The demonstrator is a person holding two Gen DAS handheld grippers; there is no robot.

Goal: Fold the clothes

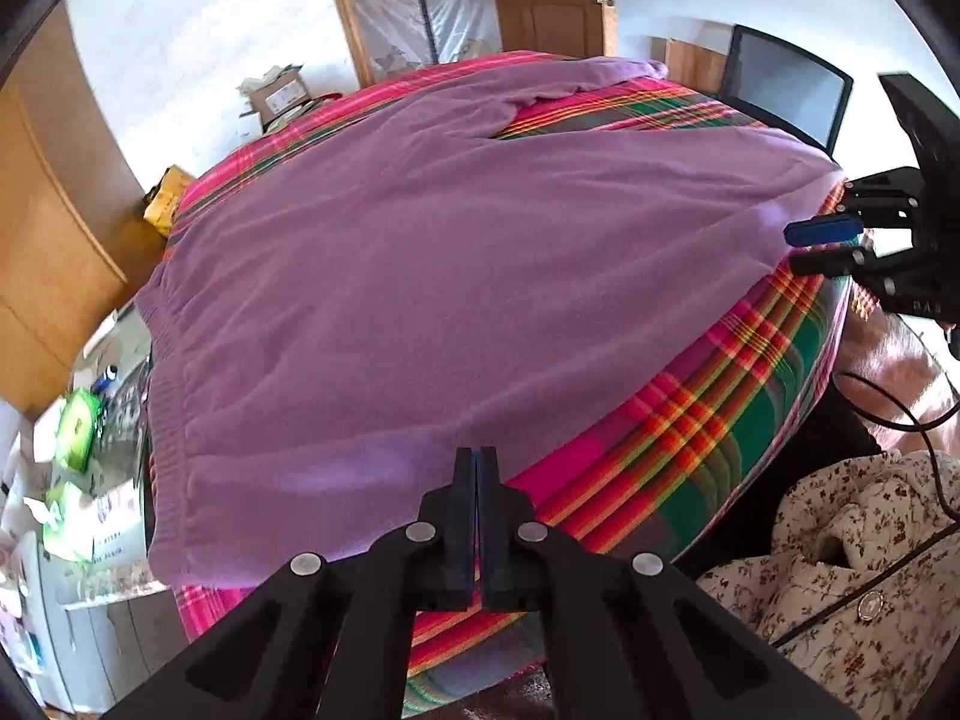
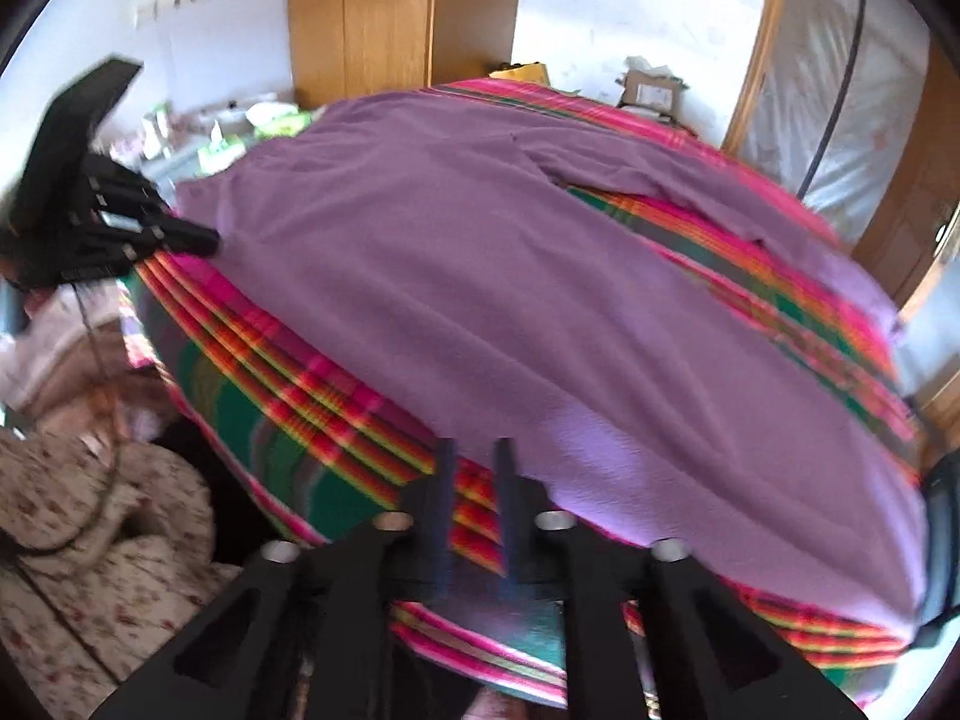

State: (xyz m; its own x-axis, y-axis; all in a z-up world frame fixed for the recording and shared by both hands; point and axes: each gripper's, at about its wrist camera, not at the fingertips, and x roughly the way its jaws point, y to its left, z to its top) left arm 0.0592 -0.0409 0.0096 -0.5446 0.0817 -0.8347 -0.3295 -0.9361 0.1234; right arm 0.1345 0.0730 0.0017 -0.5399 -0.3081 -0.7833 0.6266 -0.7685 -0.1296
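Purple knit fleece garment (image 1: 456, 276) spread flat on pink-green plaid bedspread (image 1: 708, 420). Long axis 8-to-2 o'clock in left view. Left gripper (image 1: 478, 462) pressed together at near hem, cloth pinch unclear. Right gripper (image 2: 477, 456) parted, empty, hem at 12 o'clock, equally near.

1. A bright plaid blanket (image 1: 690, 420) covers the bed.
2. A floral quilted garment (image 1: 840, 552) lies beside it.
3. A dark monitor (image 1: 786, 90) stands behind.
4. A wooden wardrobe (image 2: 360, 18) stands against the wall.
5. A cardboard box (image 1: 279, 97) sits beyond.
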